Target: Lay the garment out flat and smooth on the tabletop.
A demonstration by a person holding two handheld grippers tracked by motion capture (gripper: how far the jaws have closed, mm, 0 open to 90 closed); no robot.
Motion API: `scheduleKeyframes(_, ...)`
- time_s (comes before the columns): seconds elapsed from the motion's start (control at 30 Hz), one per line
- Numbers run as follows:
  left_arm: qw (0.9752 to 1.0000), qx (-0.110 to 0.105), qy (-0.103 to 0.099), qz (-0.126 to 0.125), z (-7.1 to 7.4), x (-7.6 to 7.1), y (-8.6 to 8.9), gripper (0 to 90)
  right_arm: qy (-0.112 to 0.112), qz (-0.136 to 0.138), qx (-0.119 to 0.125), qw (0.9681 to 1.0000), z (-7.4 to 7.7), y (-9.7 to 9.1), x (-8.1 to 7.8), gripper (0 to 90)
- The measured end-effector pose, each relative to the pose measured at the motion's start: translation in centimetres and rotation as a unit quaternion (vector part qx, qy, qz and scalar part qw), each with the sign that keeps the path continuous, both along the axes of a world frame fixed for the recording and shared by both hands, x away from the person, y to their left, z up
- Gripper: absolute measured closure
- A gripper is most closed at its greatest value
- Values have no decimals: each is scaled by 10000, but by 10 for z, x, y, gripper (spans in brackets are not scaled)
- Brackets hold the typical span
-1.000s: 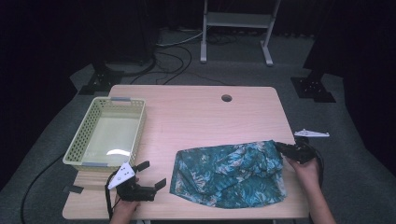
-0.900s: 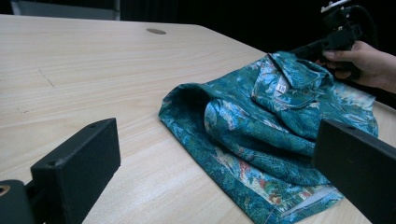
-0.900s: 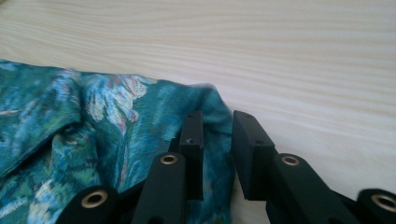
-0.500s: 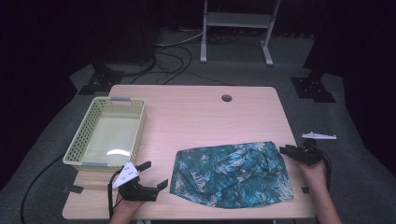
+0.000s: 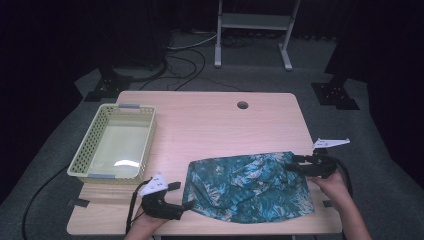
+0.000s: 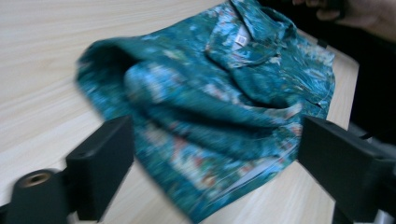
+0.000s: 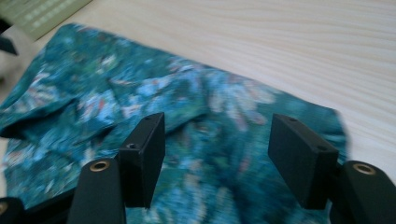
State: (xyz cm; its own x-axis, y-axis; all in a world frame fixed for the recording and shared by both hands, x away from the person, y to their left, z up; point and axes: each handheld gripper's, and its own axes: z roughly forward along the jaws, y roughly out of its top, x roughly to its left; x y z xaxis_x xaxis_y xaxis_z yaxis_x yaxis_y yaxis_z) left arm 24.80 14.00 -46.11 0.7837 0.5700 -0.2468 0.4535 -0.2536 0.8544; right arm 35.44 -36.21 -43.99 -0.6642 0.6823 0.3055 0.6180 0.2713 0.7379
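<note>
Right gripper (image 5: 306,165), lower right of the high view: jaws apart, empty, at the right edge of the teal patterned shirt (image 5: 247,185); a second ago it sat against that edge, then drew off right. Left gripper (image 5: 175,196), lower left, also spread wide, little moved. Shirt lies crumpled low centre on the table (image 5: 210,120), flatter than before. Basket (image 5: 116,143) at left empty. Probably repositioning for a fresh grasp.

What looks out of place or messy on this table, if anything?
The teal patterned shirt lies rumpled and bunched rather than flat, its near edge at the table's front edge. The basket sits squarely and looks empty. Nothing spilled or damaged.
</note>
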Motion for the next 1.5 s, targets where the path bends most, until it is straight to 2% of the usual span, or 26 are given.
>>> scheduleKeyframes(0.03, 9999, 81, -5, -136, 3, -2, -8, 123, -15, 87, -45, 10000, 0, 4, 0, 365)
scheduleKeyframes(0.1, 9986, 408, -96, -314, 7, -6, -26, 123, 91, 278, -97, 9995, -2, 11, 2, 365)
scheduleKeyframes(0.17, 9966, 655, -118, -495, 9, -8, -42, 123, 185, 390, -214, 9988, -6, 17, 4, 365)
scheduleKeyframes(0.23, 9943, 784, -96, -714, 11, -8, -56, 124, 271, 485, -260, 9981, -9, 21, 6, 365)
scheduleKeyframes(0.3, 9913, 1033, -105, -810, 10, -7, -68, 176, 334, 562, -299, 9974, -12, 23, 6, 365)
scheduleKeyframes(0.37, 9902, 1083, -75, -878, 7, -4, -77, 179, 383, 601, -327, 9969, -14, 25, 6, 365)
scheduleKeyframes(0.47, 9875, 1283, -13, -919, 4, 3, -84, 220, 423, 666, -414, 9960, -17, 27, 5, 366)
scheduleKeyframes(0.53, 9857, 1365, 12, -992, 2, 6, -86, 286, 478, 713, -463, 9952, -19, 26, 5, 382)
scheduleKeyframes(0.6, 9870, 1375, 97, -828, -1, 8, -87, 332, 513, 771, -440, 9947, -20, 27, 4, 390)
scheduleKeyframes(0.7, 9863, 1449, 173, -771, -5, 11, -86, 419, 456, 945, -424, 9936, -18, 30, 1, 446)
scheduleKeyframes(0.77, 9869, 1413, 234, -739, -6, 13, -85, 453, 412, 1011, -489, 9928, -17, 33, -2, 486)
scheduleKeyframes(0.87, 9868, 1436, 230, -716, -6, 15, -84, 559, 418, 1067, -535, 9920, -16, 35, -3, 592)
scheduleKeyframes(0.93, 9870, 1439, 169, -690, -5, 14, -83, 660, 427, 1146, -552, 9910, -16, 35, -4, 687)
scheduleKeyframes(1.0, 9869, 1402, 217, -768, -3, 15, -82, 771, 453, 1264, -588, 9892, -16, 36, -6, 813)
scheduleKeyframes(1.07, 9856, 1438, 270, -843, 0, 17, -80, 834, 463, 1365, -562, 9880, -15, 36, -8, 863)
scheduleKeyframes(1.17, 9852, 1473, 215, -854, 9, 20, -78, 864, 440, 1530, -451, 9862, -12, 37, -12, 874)
scheduleKeyframes(1.2, 9857, 1442, 156, -858, 12, 20, -77, 864, 382, 1559, -407, 9862, -11, 36, -13, 874)
scheduleKeyframes(1.33, 9849, 1522, 18, -826, 26, 26, -73, 874, 287, 1590, -243, 9866, -4, 35, -19, 874)
scheduleKeyframes(1.37, 9850, 1551, -34, -753, 30, 29, -71, 877, 223, 1604, -212, 9866, -2, 34, -21, 873)
scheduleKeyframes(1.5, 9883, 1427, -3, -538, 41, 50, -59, 881, 82, 1568, 129, 9875, 8, 27, -29, 870)
